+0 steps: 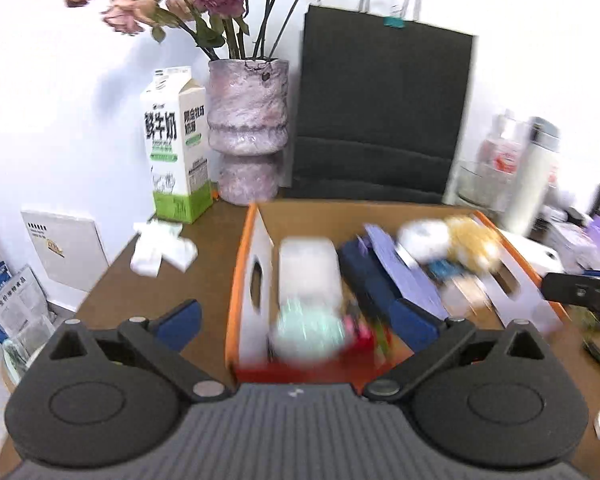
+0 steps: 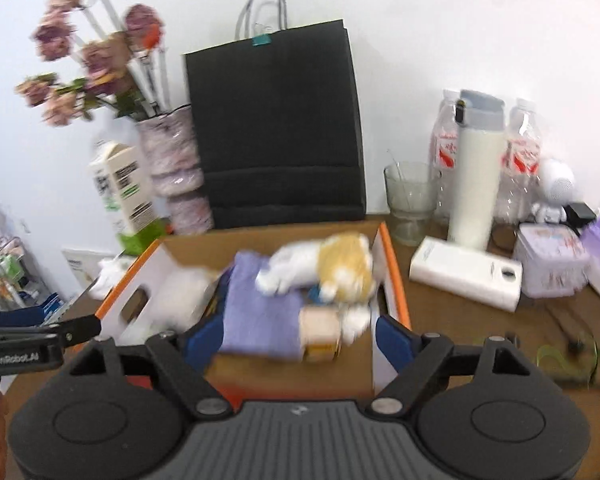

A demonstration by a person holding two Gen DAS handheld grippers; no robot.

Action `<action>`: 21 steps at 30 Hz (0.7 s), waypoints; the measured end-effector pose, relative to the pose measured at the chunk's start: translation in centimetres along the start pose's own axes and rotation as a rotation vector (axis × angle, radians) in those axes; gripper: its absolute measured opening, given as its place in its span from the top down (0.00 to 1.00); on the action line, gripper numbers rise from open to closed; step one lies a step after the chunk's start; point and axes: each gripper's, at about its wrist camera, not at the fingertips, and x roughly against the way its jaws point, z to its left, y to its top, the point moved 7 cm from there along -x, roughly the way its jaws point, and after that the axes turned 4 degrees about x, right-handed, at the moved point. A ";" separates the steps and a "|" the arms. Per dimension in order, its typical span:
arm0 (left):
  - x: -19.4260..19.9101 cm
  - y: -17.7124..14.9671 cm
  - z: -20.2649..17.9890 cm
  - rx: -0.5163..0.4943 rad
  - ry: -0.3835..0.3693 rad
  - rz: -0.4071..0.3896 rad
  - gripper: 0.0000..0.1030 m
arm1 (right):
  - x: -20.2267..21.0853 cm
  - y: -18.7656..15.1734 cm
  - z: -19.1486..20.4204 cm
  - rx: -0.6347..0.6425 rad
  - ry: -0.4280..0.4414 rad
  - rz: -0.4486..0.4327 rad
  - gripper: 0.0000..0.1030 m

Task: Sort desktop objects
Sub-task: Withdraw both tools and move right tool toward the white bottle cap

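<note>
An orange-edged cardboard box [image 1: 236, 280] sits on the brown desk and holds several things: a white tissue pack [image 1: 308, 272], a purple booklet [image 2: 256, 308], a white and yellow plush toy [image 2: 332, 264] and a small beige box [image 2: 320, 328]. The box also shows in the right wrist view [image 2: 396, 276]. My left gripper [image 1: 300, 320] is open and empty, hovering over the box's near end. My right gripper [image 2: 300, 334] is open and empty, over the box near the purple booklet. Both views are motion-blurred.
A milk carton [image 1: 176, 144], a pink vase with dried flowers [image 1: 246, 128] and a black paper bag [image 1: 380, 112] stand behind the box. Crumpled tissue [image 1: 160, 248] lies left of it. A white power bank [image 2: 466, 274], thermos [image 2: 476, 172], glass [image 2: 410, 200] and bottles stand to the right.
</note>
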 end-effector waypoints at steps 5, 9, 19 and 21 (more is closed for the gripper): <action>5.0 -6.6 -0.3 -0.029 0.004 -0.031 0.00 | 5.4 -6.8 1.6 -0.002 0.012 -0.049 0.16; 7.5 -12.4 0.1 0.018 -0.006 0.004 0.00 | 8.6 -13.1 2.5 0.008 0.008 -0.046 0.15; 13.2 -19.2 0.1 0.065 0.004 -0.042 0.00 | 15.6 -21.5 3.5 0.095 -0.043 -0.106 0.15; 13.6 -19.2 -0.2 0.045 0.009 -0.066 0.00 | 16.2 -22.1 3.7 0.120 -0.058 -0.110 0.15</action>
